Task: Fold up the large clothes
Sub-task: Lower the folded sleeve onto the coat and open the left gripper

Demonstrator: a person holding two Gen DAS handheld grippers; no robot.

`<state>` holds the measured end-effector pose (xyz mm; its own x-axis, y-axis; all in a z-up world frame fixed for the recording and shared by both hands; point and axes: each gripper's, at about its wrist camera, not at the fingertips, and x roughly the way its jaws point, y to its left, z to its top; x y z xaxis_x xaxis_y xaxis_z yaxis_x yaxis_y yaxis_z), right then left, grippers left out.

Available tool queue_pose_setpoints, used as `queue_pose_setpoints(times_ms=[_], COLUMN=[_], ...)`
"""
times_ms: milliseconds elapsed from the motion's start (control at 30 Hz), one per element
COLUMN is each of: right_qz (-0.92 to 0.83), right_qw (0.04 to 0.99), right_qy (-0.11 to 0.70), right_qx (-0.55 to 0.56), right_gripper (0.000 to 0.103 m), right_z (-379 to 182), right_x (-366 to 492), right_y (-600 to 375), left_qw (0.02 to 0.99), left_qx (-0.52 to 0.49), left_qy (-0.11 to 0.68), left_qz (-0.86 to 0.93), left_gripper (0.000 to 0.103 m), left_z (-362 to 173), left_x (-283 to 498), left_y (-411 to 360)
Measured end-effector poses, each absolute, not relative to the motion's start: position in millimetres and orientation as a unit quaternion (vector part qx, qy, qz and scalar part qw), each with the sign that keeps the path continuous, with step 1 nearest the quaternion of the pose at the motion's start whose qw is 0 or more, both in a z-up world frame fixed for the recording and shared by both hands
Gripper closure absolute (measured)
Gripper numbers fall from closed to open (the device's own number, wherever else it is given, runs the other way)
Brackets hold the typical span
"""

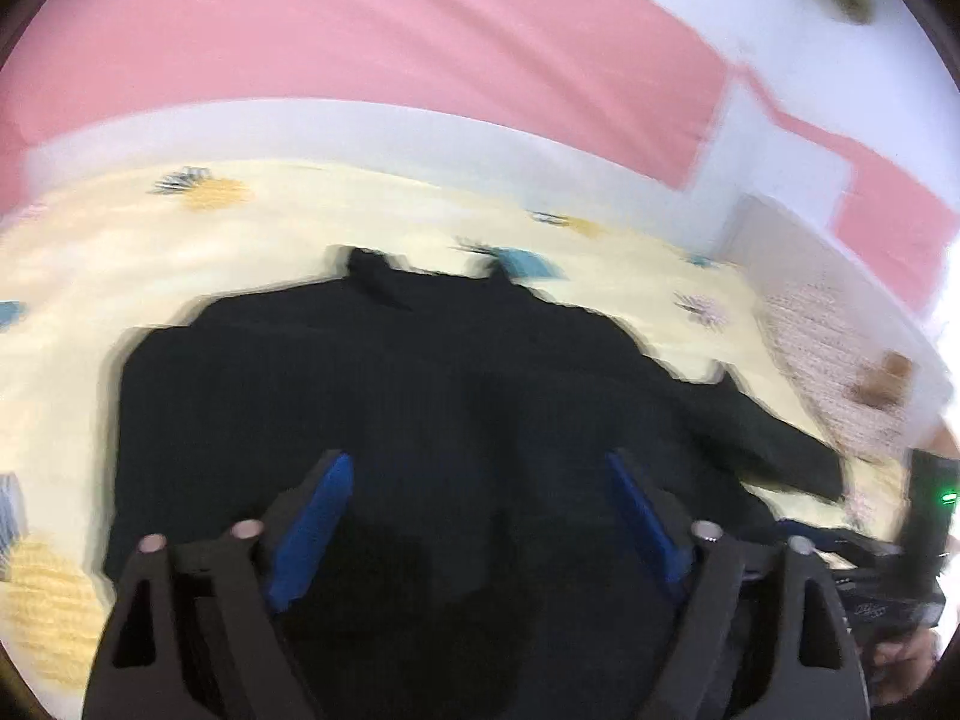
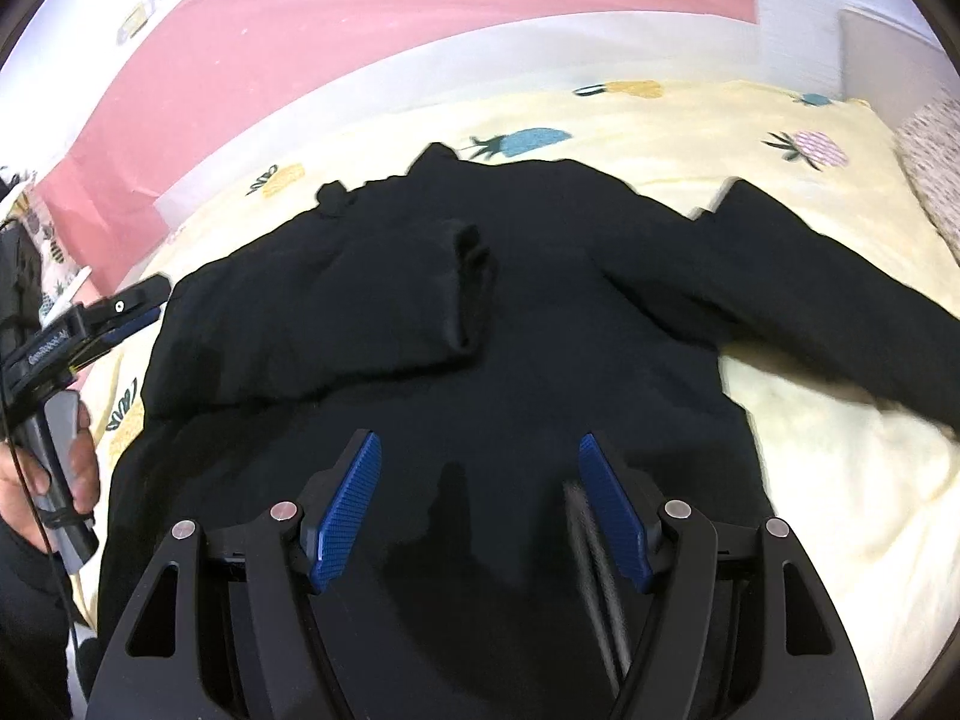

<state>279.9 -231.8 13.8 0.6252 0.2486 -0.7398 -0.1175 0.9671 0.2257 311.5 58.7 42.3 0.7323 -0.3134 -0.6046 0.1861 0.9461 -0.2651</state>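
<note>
A large black long-sleeved garment (image 2: 540, 324) lies spread on the bed; it also shows in the left wrist view (image 1: 420, 396). Its left sleeve (image 2: 372, 300) is folded across the chest, its right sleeve (image 2: 840, 312) stretches out to the right. My right gripper (image 2: 480, 450) is open and empty above the garment's lower part. My left gripper (image 1: 477, 468) is open and empty above the garment; the left wrist view is blurred. The left gripper also shows in the right wrist view (image 2: 129, 309), held by a hand beside the garment's left edge.
The bed has a pale yellow sheet with pineapple prints (image 2: 810, 480). A pink and white wall (image 2: 420, 12) runs behind it. A patterned pillow (image 2: 936, 168) lies at the far right. The right gripper's body shows at the right edge of the left wrist view (image 1: 900, 576).
</note>
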Motion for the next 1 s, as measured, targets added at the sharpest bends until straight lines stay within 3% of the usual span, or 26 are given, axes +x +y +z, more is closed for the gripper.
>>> queue_pose_setpoints(times_ms=[133, 200, 333, 467, 567, 833, 1000], right_qz=[0.124, 0.132, 0.12, 0.085, 0.084, 0.059, 0.067], right_qw=[0.901, 0.902, 0.892, 0.872, 0.871, 0.876, 0.895], right_qy=[0.409, 0.405, 0.432, 0.477, 0.476, 0.473, 0.436], right_qx=[0.07, 0.069, 0.053, 0.077, 0.09, 0.077, 0.06], right_gripper=[0.035, 0.044, 0.057, 0.057, 0.059, 0.058, 0.057], right_z=[16.9, 16.1, -8.2, -54.2, -58.8, -42.8, -4.8], right_x=[318.7, 342.2, 385.1, 397.2, 393.5, 378.1, 324.7], right_y=[-202.6, -190.3, -175.6, -191.1, -200.8, -207.1, -215.5], left_qw=[0.926, 0.921, 0.912, 0.902, 0.906, 0.906, 0.923], left_qx=[-0.105, -0.112, -0.118, -0.109, -0.106, -0.083, -0.044], left_qy=[0.362, 0.372, 0.392, 0.417, 0.409, 0.414, 0.38], left_qz=[-0.037, -0.017, -0.015, -0.024, -0.028, -0.019, -0.037], left_gripper=[0.051, 0.057, 0.057, 0.057, 0.057, 0.057, 0.056], left_z=[29.4, 18.9, -5.6, -40.5, -50.2, -25.7, 17.1], left_x=[328.9, 330.8, 346.5, 360.3, 365.1, 349.0, 283.2], left_y=[120.3, 141.0, 154.3, 147.1, 149.6, 140.1, 117.0])
